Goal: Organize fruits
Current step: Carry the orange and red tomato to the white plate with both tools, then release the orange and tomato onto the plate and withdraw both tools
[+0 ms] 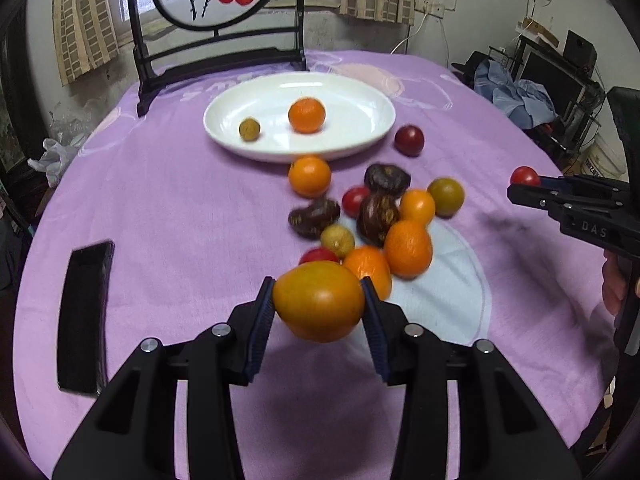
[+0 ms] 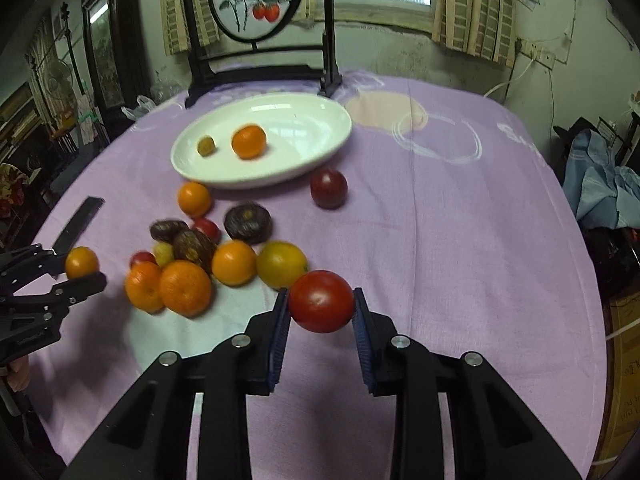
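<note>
My left gripper (image 1: 319,304) is shut on a yellow-orange fruit (image 1: 320,300) and holds it above the cloth, near the pile; it also shows in the right wrist view (image 2: 82,268). My right gripper (image 2: 321,304) is shut on a red tomato (image 2: 321,301), held above the table; it shows at the right of the left wrist view (image 1: 524,184). A white plate (image 1: 352,92) at the back holds an orange (image 1: 307,115) and a small yellow-green fruit (image 1: 249,129). A pile of oranges, red tomatoes and dark fruits (image 1: 380,216) lies in front of the plate.
The round table has a purple cloth (image 2: 460,240). A black phone (image 1: 82,316) lies at the left. A dark red fruit (image 2: 329,189) sits alone beside the plate. A dark wooden screen stand (image 1: 216,56) stands behind the plate.
</note>
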Available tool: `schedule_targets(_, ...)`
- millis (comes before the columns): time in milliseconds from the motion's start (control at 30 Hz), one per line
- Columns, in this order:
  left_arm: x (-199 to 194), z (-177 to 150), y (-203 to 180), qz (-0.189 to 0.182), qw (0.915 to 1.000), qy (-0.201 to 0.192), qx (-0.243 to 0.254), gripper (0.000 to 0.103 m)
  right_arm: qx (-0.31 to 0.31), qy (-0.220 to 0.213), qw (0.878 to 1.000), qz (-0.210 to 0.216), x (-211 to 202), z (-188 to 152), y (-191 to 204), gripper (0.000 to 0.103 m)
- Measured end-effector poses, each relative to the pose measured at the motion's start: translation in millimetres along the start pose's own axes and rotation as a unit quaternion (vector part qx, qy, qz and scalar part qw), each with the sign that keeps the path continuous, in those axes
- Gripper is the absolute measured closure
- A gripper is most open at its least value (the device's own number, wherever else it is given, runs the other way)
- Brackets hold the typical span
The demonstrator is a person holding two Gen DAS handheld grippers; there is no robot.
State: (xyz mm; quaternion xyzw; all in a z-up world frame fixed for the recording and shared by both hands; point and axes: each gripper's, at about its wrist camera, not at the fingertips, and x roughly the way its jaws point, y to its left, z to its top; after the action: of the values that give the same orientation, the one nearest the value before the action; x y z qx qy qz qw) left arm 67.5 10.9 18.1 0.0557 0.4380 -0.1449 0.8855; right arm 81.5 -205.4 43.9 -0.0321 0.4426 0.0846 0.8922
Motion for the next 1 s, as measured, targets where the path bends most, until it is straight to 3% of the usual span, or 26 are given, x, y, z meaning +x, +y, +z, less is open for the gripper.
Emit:
schedule_targets(267, 1.2, 67.0, 11.2, 0.013, 0.9993, -0.035, 0.002, 0.062, -0.012, -0.05, 0.998, 0.023, -9.8, 52.9, 18.7, 0.072)
schedule_targets(433, 29.9, 110.9, 29.8, 0.029, 0.9981, -0.048, -0.025, 0.062, -0.002, -0.062, 0.997, 0.038, 16.5, 94.0, 25.5, 0.072)
schedule_targets(700, 111.0, 138.3, 52.1, 0.053, 0.9967, 0.013, -0.06, 0.062, 0.015, -0.004, 0.999, 0.043, 92.1, 128.2, 31.6, 0.071)
schedule_targets(933, 137.5, 144.7, 60.3, 0.058, 0.9946, 0.033, -0.08, 0.061, 0.034, 0.037, 0.998, 0.03, 133.4, 133.7, 29.7, 0.071)
schedule_targets(967, 138.4, 145.7, 61.7, 0.058, 0.9943, 0.035, -0.082, 0.061, 0.035, 0.036, 0.998, 0.027, 134.9, 133.8, 29.0, 0.069)
schedule_targets(1000, 138.6, 146.6, 62.7, 0.059, 0.994, 0.035, -0.085, 0.056, 0.037, 0.035, 0.998, 0.024, 136.4, 134.3, 28.3, 0.052)
